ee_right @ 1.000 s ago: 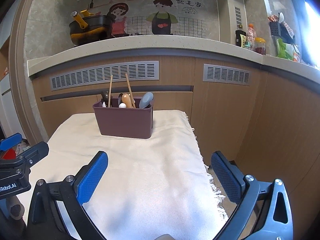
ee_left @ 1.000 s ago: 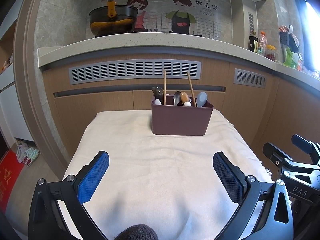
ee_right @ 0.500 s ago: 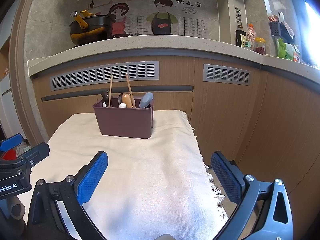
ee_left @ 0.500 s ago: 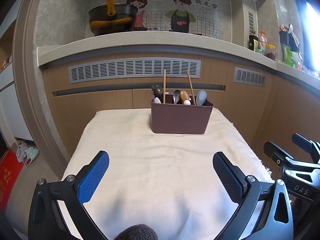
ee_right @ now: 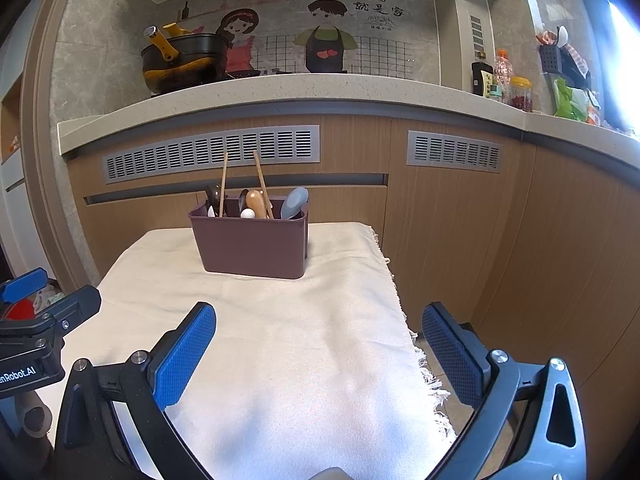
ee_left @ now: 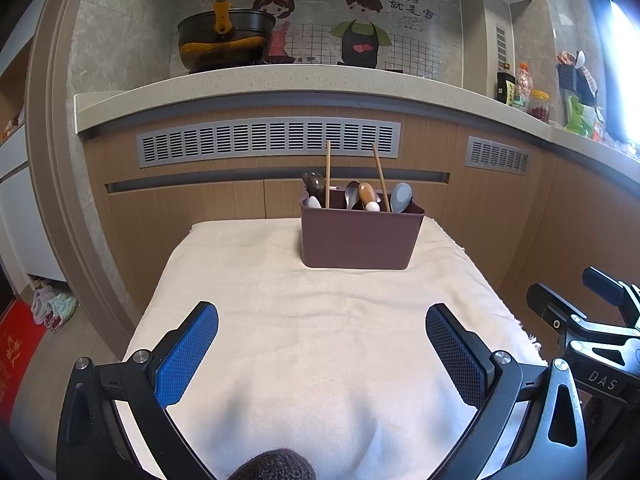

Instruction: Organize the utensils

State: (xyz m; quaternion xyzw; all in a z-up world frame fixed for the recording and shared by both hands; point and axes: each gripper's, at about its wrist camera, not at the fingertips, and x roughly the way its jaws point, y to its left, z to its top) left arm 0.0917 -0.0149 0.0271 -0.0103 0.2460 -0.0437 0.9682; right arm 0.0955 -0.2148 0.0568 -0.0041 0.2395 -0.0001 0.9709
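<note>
Left gripper (ee_left: 322,346): wide open, holding nothing, blue pads spread apart and hovering over the near end of the cloth. Its black frame also pokes into the left edge of the right wrist view (ee_right: 44,320).

Cloth (ee_left: 320,320): cream towel covering the whole small table, fringe along the right edge, nothing loose lying on it.

Caddy (ee_left: 360,238): brownish-purple plastic box standing upright at the far end of the cloth, a bit right of centre from the left camera, well away from both grippers.

Utensils: all already inside the caddy. Going left to right there's a dark spoon (ee_left: 314,186), a chopstick (ee_left: 327,172) standing pretty much straight, a metal spoon (ee_left: 351,194), a wooden handle (ee_left: 366,194), a second chopstick (ee_left: 380,176) leaning left at the top, and a grey-blue spoon (ee_left: 401,197) at the right end. Can't tell which compartment each one sits in.

Right gripper (ee_right: 320,344): also fully open and empty, over the near right part of the cloth, its right finger (ee_right: 450,350) hanging past the fringed edge.

Background: kitchen counter (ee_left: 280,84) behind the table with a black pot (ee_left: 224,40) on it.
</note>
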